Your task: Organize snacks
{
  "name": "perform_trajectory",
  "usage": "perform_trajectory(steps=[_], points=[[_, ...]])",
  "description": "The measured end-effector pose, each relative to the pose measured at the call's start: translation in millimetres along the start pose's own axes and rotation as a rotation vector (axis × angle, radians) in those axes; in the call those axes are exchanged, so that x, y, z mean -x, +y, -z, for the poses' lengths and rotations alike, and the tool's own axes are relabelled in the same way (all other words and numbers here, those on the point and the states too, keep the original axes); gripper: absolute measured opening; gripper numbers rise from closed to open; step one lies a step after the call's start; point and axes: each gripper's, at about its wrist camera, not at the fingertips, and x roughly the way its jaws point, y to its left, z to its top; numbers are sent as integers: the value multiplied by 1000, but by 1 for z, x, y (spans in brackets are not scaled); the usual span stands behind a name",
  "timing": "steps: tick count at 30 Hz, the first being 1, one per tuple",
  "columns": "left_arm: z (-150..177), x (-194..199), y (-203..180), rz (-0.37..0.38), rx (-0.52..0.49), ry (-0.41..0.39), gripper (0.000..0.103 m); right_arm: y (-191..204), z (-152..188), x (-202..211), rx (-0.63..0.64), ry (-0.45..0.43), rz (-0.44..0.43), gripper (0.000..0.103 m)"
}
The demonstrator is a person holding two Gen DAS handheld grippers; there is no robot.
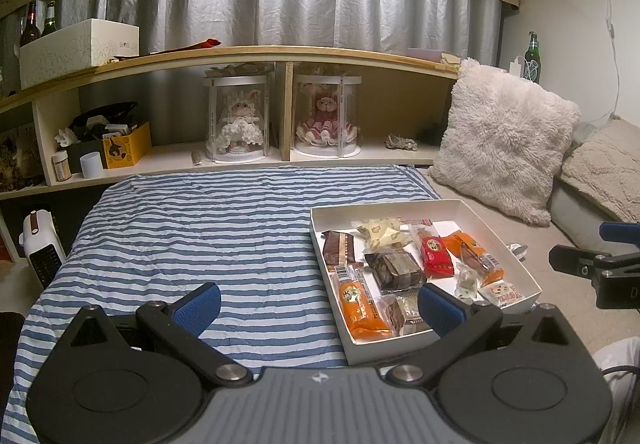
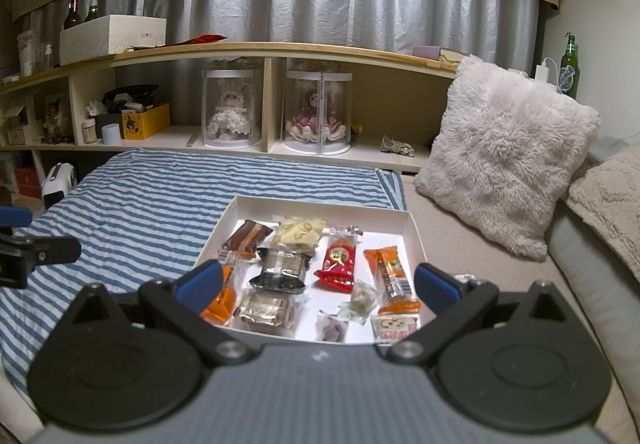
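A shallow white box [image 1: 384, 205] [image 2: 320, 203] lies on the bed and holds several wrapped snacks: a red pack [image 1: 436, 256] [image 2: 339, 262], orange packs [image 1: 360, 304] [image 2: 394, 276], a dark brown cake pack [image 1: 396, 268] [image 2: 282, 270], a brown bar [image 1: 339, 246] [image 2: 247, 235] and a pale yellow pack [image 1: 382, 232] [image 2: 298, 232]. My left gripper [image 1: 320, 308] is open, held low over the striped blanket at the box's near left corner. My right gripper [image 2: 318, 284] is open, hovering over the box's near edge with nothing between its fingers.
The blue-and-white striped blanket [image 1: 192, 236] covers the bed left of the box. A fluffy cushion [image 1: 504, 139] [image 2: 508, 151] leans at the right. A shelf [image 1: 240, 159] with two cased dolls runs along the back. The right gripper's side [image 1: 600, 264] shows at right in the left wrist view.
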Motion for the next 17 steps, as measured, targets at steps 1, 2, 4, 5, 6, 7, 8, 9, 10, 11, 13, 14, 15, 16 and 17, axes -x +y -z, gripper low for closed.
perform_trajectory(steps=[1,2,4,5,6,7,8,9,10,11,13,14,15,16,17], points=[[0,0,0,-1,0,0,103,0,0,0,0,0,0,102],[0,0,0,-2,1,0,103,0,0,0,0,0,0,102],[1,0,-1,-3,0,2,103,0,0,0,-1,0,0,102],[1,0,-1,-2,0,2,103,0,0,0,-1,0,0,102],[1,0,-1,-3,-1,1,103,0,0,0,-1,0,0,102],[1,0,-1,-3,-2,1,103,0,0,0,-1,0,0,102],[2,0,-2,-3,-2,1,103,0,0,0,-1,0,0,102],[2,0,-2,-3,-4,1,103,0,0,0,-1,0,0,102],[2,0,-2,-3,-2,1,103,0,0,0,-1,0,0,102],[2,0,-2,-3,-1,2,103,0,0,0,-1,0,-1,102],[3,0,-2,-4,2,5,103,0,0,0,-1,0,-2,102],[4,1,-2,-3,3,7,103,1,0,0,-1,1,-2,102],[5,1,-2,-3,4,8,103,0,0,0,0,0,-3,102],[5,2,-2,-4,4,9,103,0,0,0,0,1,-3,102],[5,1,-2,-4,2,7,103,1,0,0,0,1,-3,102]])
